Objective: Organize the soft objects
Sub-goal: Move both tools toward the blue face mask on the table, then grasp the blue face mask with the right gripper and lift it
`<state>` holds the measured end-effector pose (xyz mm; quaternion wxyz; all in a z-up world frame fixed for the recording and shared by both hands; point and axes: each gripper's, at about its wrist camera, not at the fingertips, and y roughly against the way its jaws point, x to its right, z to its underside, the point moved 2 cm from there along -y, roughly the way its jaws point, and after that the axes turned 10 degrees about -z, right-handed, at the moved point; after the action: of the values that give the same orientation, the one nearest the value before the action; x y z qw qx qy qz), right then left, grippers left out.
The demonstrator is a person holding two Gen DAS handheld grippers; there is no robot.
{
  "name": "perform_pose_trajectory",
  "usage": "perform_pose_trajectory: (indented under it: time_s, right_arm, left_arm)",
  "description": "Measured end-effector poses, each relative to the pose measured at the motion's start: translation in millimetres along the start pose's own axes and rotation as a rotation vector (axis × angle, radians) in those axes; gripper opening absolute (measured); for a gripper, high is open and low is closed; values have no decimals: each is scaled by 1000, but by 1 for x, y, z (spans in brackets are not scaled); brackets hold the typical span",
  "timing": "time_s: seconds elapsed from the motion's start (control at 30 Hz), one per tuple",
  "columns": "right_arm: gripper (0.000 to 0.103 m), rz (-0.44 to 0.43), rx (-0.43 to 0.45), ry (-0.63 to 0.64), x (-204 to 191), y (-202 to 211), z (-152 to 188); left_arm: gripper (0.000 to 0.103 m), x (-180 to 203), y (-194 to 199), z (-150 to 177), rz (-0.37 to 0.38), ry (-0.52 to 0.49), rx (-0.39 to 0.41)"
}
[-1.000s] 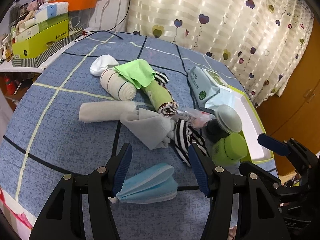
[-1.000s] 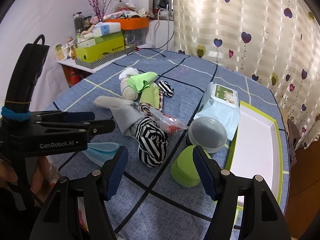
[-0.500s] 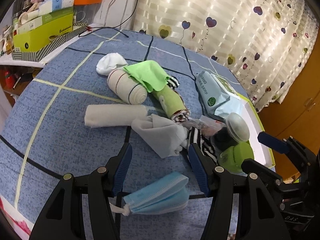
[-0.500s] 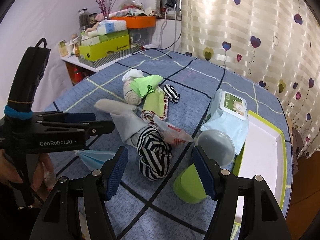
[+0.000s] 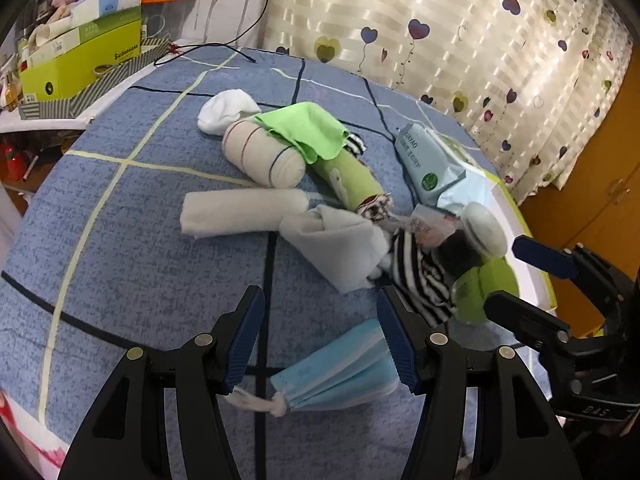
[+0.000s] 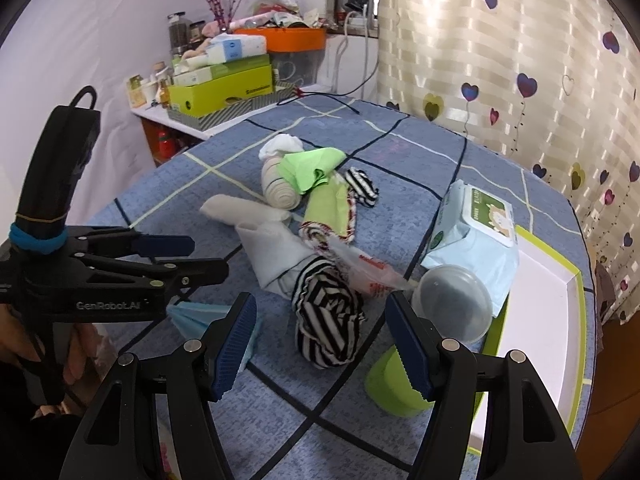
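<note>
Light source: daylight through the heart-print curtain (image 5: pixel 460 60), which glows brightest at its top in the left wrist view.
Brightness: even and fairly bright over the blue tablecloth (image 5: pixel 152 264); colours read clearly.
Shadows: soft, faint ones under the rolled cloths (no hard edges anywhere).
Glare: mild sheen on the white tray (image 6: pixel 536 320) and on the curtain's pale stripes.
Distortion: strong fisheye bulge; black vignette fills all corners.
Focus: mostly sharp; shelf clutter (image 6: pixel 224 76) slightly soft.
</note>
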<state>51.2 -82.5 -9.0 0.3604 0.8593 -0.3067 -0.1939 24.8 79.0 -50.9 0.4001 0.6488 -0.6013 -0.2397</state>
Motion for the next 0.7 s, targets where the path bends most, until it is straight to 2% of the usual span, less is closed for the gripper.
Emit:
perform_pose_trajectory:
  time_s: [0.33, 0.7]
  right_arm:
    - [67, -68, -15, 32, -18, -6, 9]
    - [67, -157, -121, 131, -46, -52, 14]
  left_arm:
    - [59, -12, 12, 7, -39, 10, 21]
    - [59, -45, 17, 7, -67, 69, 43]
